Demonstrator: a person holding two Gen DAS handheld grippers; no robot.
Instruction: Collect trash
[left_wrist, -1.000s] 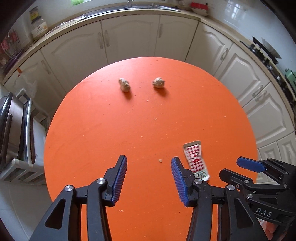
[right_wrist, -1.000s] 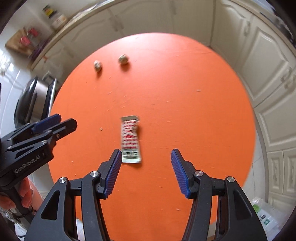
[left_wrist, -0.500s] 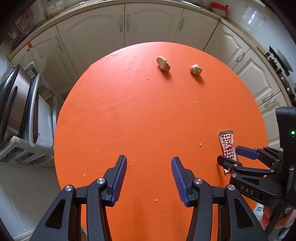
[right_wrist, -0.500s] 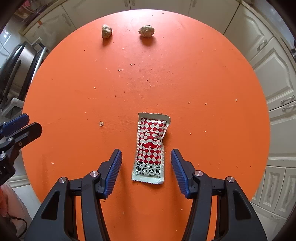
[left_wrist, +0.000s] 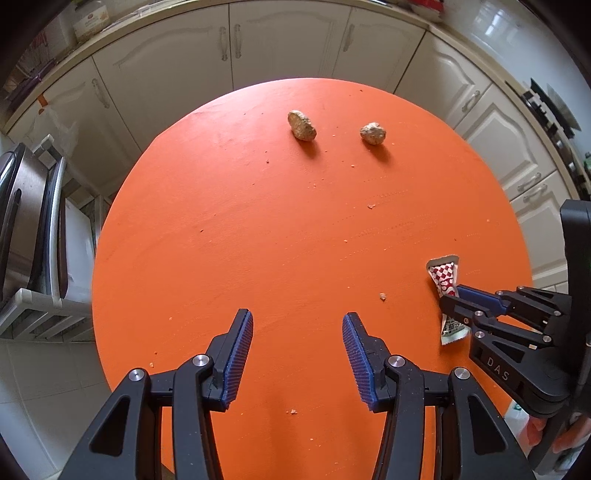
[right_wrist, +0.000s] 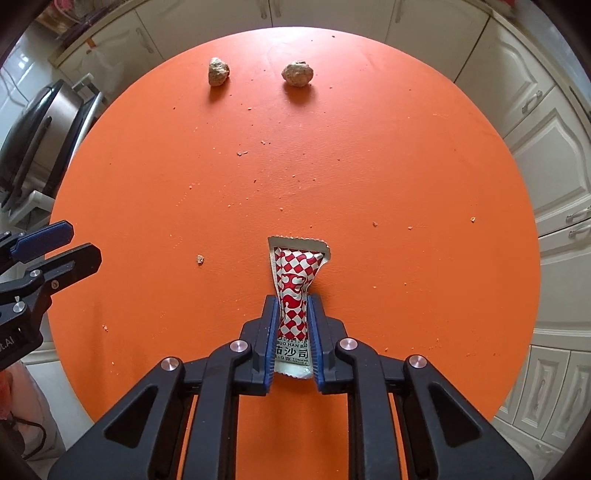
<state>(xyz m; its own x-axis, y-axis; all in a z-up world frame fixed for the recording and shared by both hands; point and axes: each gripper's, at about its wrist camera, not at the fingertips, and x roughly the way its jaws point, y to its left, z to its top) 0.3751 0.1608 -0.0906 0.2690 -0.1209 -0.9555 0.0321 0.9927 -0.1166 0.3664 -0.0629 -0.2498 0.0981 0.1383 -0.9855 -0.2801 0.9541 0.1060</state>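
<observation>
Right gripper (right_wrist: 292, 308) jaws closing on checkered sauce packet (right_wrist: 295, 280), pinched narrow; packet flat on orange tabletop (right_wrist: 406, 166).

Red-and-white checkered sauce packet (right_wrist: 293, 295) lies flat on the orange table (right_wrist: 369, 166), torn at its far end and pinched narrow at the waist, while two crumpled brownish wads (right_wrist: 218, 71) (right_wrist: 297, 73) sit side by side, well apart, by the far edge.

A red-and-white chequered foil sauce sachet (right_wrist: 293, 291) lies on the plain orange round table (right_wrist: 406, 166) near two beige-brown crumpled paper lumps (right_wrist: 297, 73), against cream cabinet doors (left_wrist: 288, 40).
</observation>
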